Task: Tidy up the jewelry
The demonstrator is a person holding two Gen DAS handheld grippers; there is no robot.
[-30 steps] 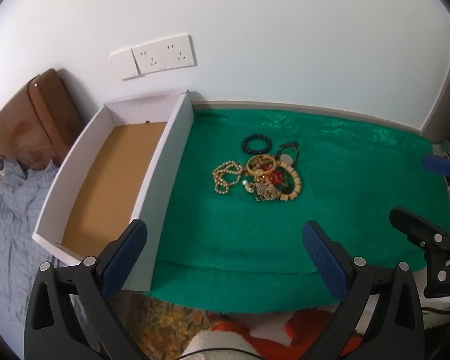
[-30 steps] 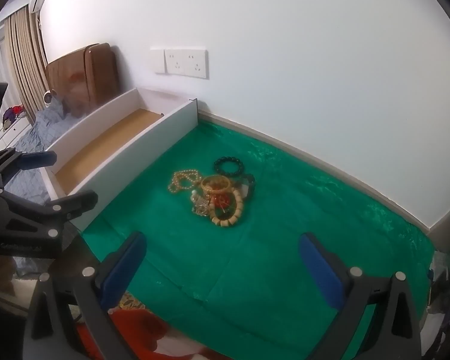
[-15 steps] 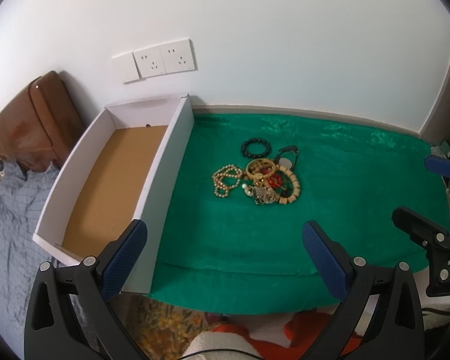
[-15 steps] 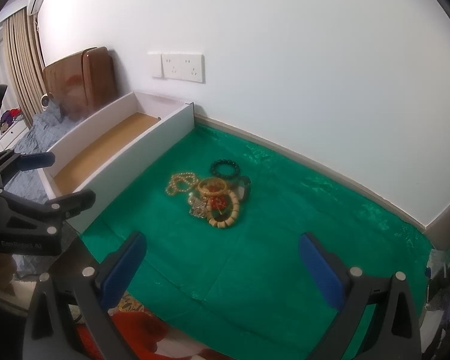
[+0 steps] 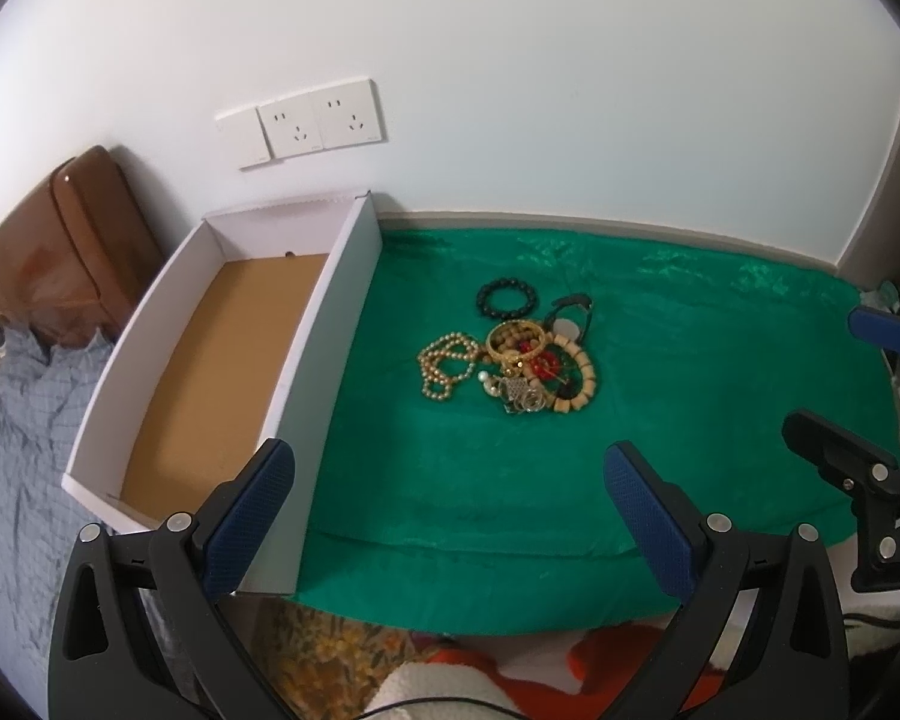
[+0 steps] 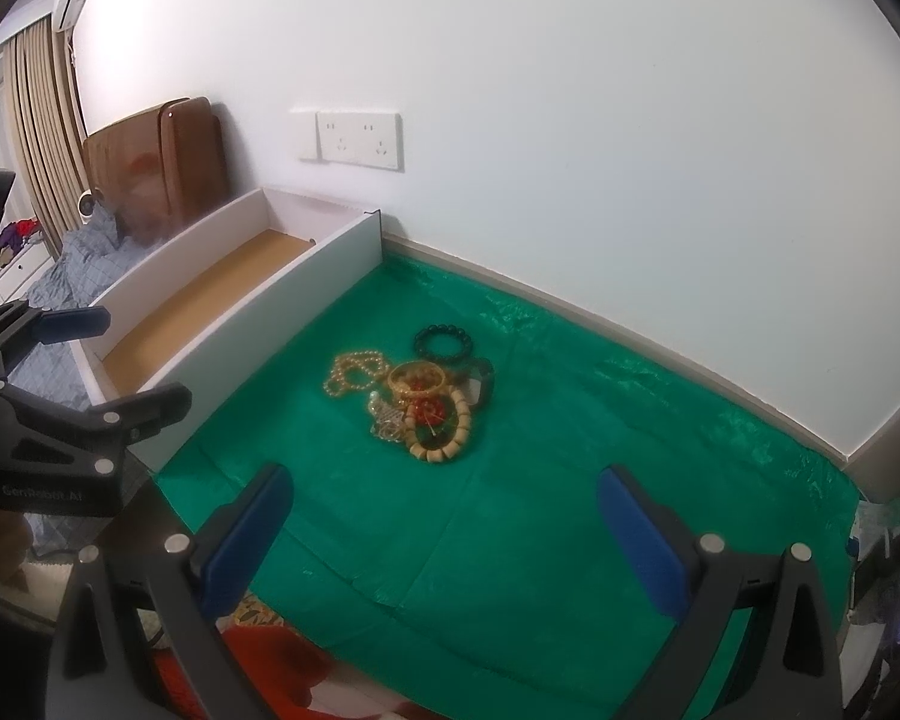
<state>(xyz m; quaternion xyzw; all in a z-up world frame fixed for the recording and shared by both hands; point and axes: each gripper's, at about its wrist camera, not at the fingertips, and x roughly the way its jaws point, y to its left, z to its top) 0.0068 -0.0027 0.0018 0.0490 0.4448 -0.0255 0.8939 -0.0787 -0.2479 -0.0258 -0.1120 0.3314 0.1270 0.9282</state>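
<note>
Honestly, the trouble I'd expect is tangling. The jewelry pile (image 5: 510,357) sits mid-cloth on the green cloth (image 5: 690,408), well apart from both grippers, and its pieces overlap: the pearl strand (image 5: 444,366) at its nine o'clock edge, the black bead bracelet (image 5: 506,298) at twelve, the wooden bead bracelet (image 5: 582,381) toward four. Pinch one and a neighbour will likely drag along, or spill short of the white box (image 5: 306,324) out at nine o'clock. The left gripper (image 5: 450,483) hangs with fingers spread wide, holding nothing; the right gripper (image 6: 444,504) is likewise wide apart and empty. Thin chains on slick cloth may also slip from those broad blue pads (image 5: 645,507).
</note>
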